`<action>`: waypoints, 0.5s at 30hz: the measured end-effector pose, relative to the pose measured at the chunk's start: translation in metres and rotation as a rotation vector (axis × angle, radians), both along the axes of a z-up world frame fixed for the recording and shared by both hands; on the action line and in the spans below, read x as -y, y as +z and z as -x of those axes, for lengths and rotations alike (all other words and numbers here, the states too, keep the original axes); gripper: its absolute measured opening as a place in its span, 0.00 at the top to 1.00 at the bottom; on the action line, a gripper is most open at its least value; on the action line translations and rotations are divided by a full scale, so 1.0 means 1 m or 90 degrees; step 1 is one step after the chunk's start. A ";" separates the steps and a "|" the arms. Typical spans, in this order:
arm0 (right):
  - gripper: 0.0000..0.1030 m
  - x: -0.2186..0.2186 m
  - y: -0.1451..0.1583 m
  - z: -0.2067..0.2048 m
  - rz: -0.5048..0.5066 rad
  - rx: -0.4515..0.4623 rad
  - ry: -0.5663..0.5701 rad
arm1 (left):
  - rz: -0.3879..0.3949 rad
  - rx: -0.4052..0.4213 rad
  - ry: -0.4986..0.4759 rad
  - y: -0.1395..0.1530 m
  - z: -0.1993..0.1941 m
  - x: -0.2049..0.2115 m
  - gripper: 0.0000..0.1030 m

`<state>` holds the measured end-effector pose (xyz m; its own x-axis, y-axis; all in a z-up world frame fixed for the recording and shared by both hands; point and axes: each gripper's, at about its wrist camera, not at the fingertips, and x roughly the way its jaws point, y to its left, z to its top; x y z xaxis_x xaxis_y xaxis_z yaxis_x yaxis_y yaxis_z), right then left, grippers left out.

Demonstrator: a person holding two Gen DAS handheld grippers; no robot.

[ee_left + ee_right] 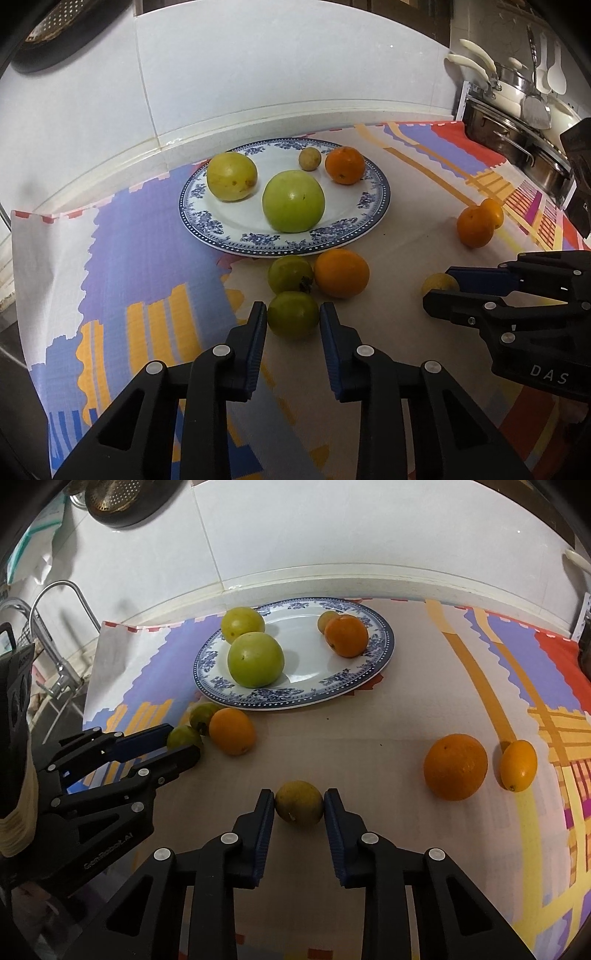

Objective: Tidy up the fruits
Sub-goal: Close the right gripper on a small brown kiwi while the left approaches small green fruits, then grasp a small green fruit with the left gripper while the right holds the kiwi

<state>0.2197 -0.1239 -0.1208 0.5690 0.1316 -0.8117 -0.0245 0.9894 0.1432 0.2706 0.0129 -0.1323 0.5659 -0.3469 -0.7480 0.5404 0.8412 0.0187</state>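
Note:
My left gripper [293, 309] is shut on a small green fruit [293, 322] that rests on the patterned cloth, just in front of another green fruit [290, 274] and an orange [341, 272]. My right gripper [299, 796] is shut on a small yellowish fruit [299, 806], also on the cloth. Each gripper shows in the other's view: right gripper [436, 288], left gripper [183, 741]. The blue-and-white plate [382, 192] behind holds two big green-yellow fruits, a small brownish one and an orange [345, 165]. To the right lie an orange [455, 766] and a kumquat [518, 765].
A white tiled wall [258, 74] and raised ledge run close behind the plate. Pots and utensils on a stove [517, 110] stand at the right edge of the cloth. A faucet [55, 627] and sink lie past the cloth's left edge.

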 end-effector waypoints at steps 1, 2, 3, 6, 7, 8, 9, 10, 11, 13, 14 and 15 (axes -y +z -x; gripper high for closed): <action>0.72 0.000 0.000 0.000 0.000 0.000 0.000 | 0.001 0.000 0.000 0.001 0.001 0.000 0.71; 0.72 0.000 0.001 0.000 -0.001 0.001 0.000 | 0.002 0.002 0.000 0.002 0.002 0.000 0.71; 0.72 0.000 0.001 0.001 0.000 0.002 0.000 | 0.002 0.004 0.001 0.003 0.003 0.000 0.71; 0.72 0.000 0.004 0.002 -0.003 0.008 0.001 | 0.006 0.013 0.006 0.009 0.006 -0.002 0.72; 0.72 0.000 0.005 0.003 -0.004 0.011 0.001 | 0.008 0.014 0.008 0.011 0.006 -0.002 0.72; 0.72 0.000 0.005 0.003 -0.004 0.012 0.001 | 0.009 0.015 0.010 0.012 0.007 -0.003 0.72; 0.72 -0.001 0.006 0.004 -0.004 0.014 0.001 | 0.011 0.017 0.012 0.014 0.008 -0.003 0.72; 0.72 -0.001 0.008 0.004 -0.004 0.017 0.002 | 0.012 0.018 0.012 0.015 0.010 -0.003 0.72; 0.72 0.000 0.009 0.005 -0.005 0.020 0.002 | 0.013 0.020 0.013 0.017 0.012 -0.004 0.72; 0.72 -0.001 0.012 0.007 -0.005 0.026 0.004 | 0.016 0.024 0.015 0.020 0.015 -0.004 0.72; 0.72 -0.001 0.014 0.008 -0.006 0.029 0.006 | 0.017 0.026 0.016 0.022 0.017 -0.004 0.72; 0.72 -0.001 0.016 0.009 -0.006 0.033 0.008 | 0.019 0.029 0.017 0.024 0.019 -0.004 0.72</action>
<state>0.2111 -0.1229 -0.1051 0.6083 0.1469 -0.7800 -0.0442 0.9875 0.1515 0.2521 0.0172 -0.1088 0.6082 -0.3527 -0.7111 0.5170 0.8558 0.0177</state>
